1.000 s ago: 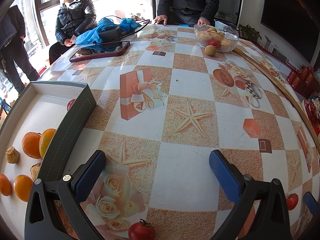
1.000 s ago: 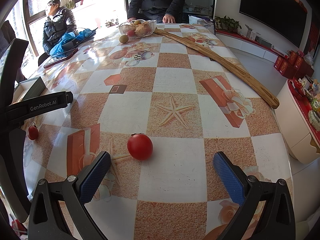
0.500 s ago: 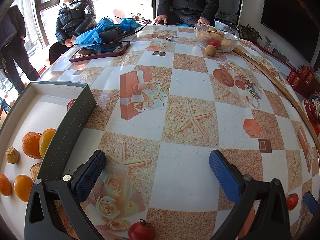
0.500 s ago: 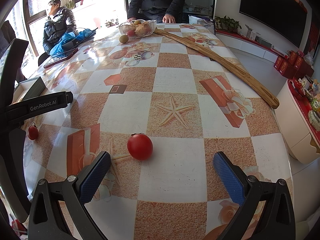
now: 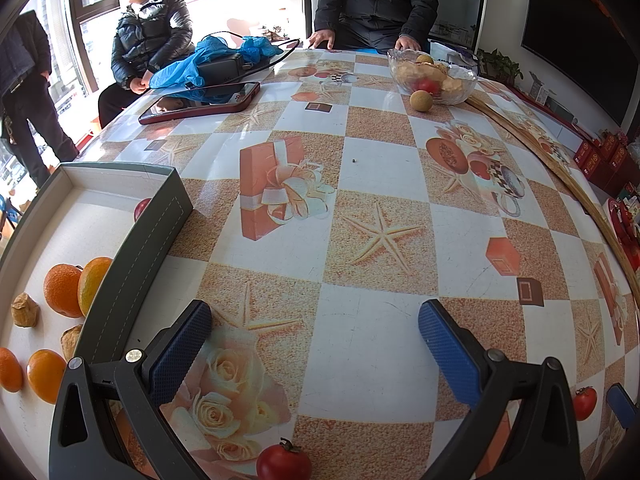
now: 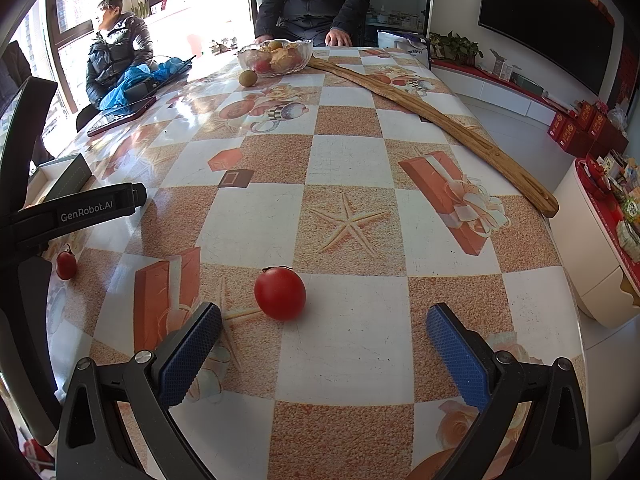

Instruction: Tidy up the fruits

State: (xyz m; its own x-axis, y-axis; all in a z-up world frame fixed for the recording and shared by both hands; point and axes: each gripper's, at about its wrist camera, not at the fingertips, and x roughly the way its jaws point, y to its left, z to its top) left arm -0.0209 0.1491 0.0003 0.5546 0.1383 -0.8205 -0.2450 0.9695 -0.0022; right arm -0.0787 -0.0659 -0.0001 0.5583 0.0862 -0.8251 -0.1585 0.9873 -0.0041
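Two loose tomatoes on the patterned table, both tongs spread wide and empty.

Larger tomato (image 6: 280, 294) on the tablecloth (image 6: 352, 160) just ahead of the right gripper (image 6: 324, 340), nearer its left pad, touching neither. Smaller tomato (image 5: 284, 462) at the bottom edge of the left wrist view, below and between the spread fingers of the left gripper (image 5: 314, 338), clear of both. To the left, a grey-walled tray (image 5: 156, 236) holding oranges (image 5: 62, 290), walnuts (image 5: 25, 311) and a red fruit (image 5: 142, 208) half hidden by its wall. At the far end, a glass bowl (image 5: 434, 78) of mixed fruit with a brown round fruit (image 5: 421, 101) beside it; long wooden board (image 6: 440, 120) along the right side.
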